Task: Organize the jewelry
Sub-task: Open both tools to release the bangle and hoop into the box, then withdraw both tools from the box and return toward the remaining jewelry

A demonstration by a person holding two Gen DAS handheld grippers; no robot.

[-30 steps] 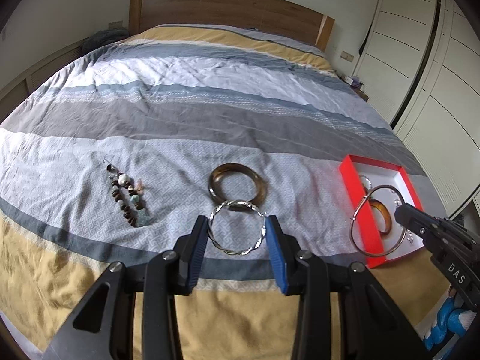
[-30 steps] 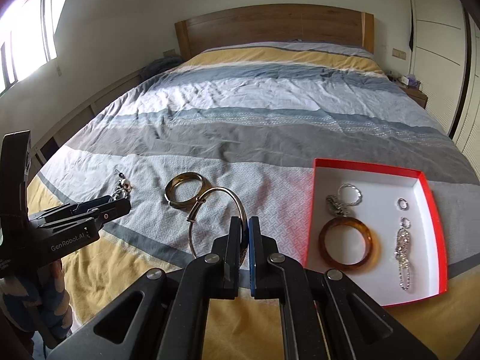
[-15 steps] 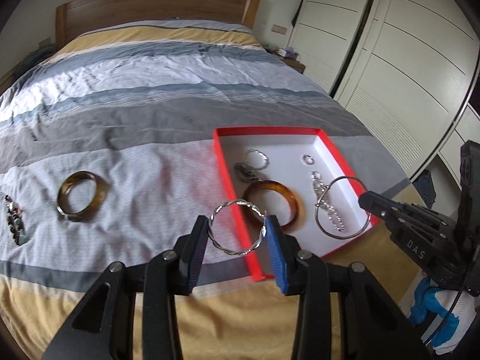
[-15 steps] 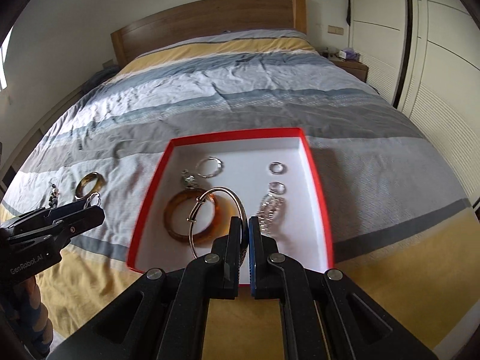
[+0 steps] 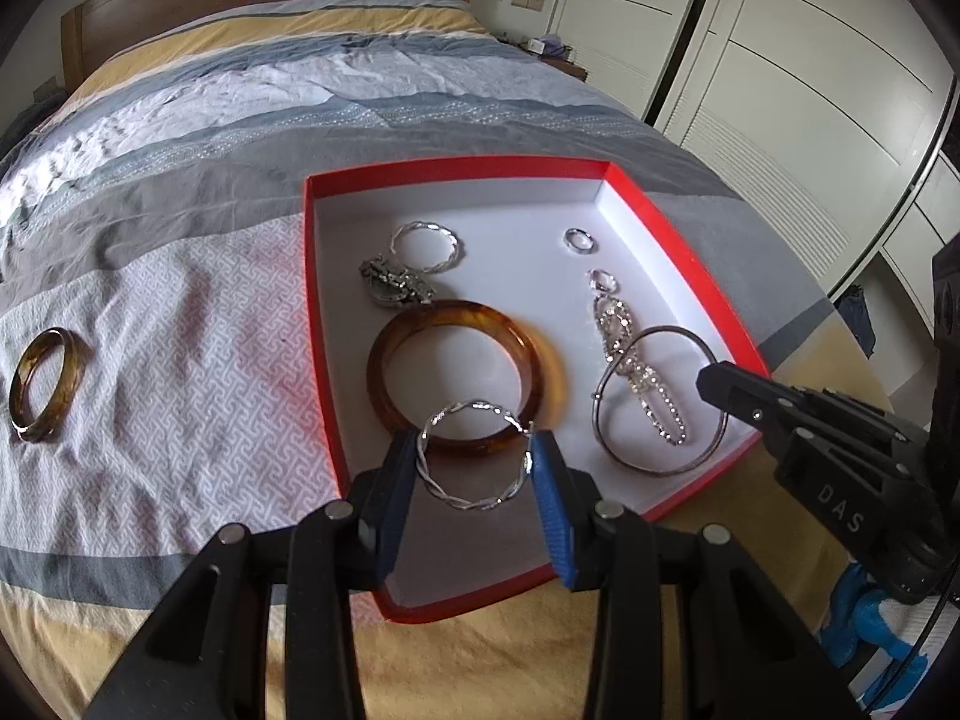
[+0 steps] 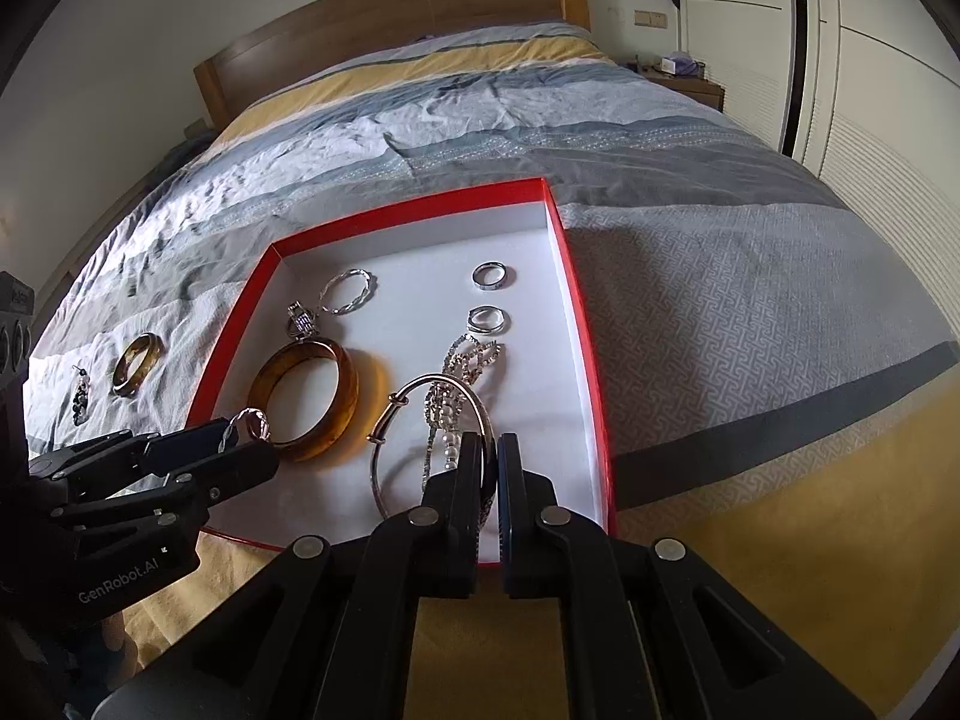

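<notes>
Red box [image 5: 678, 252] already held rings and a brown bangle [image 5: 462, 381]. Both grippers pinched silver bangles above it: left gripper [image 5: 474, 468] a twisted bangle [image 5: 474, 459], right gripper [image 6: 492, 468] a thin bangle [image 6: 420, 420]. Another brown bangle [image 5: 45, 384] and beads [image 6: 80, 394] waited left of the box.

striped bedspread [image 5: 252, 120], wooden headboard [image 6: 384, 12], white wardrobe [image 5: 780, 90]

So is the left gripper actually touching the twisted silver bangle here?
Touching. In the left wrist view the left gripper has its jaws pressed against opposite sides of the twisted silver bangle, which is held up between them above the red box.
</notes>
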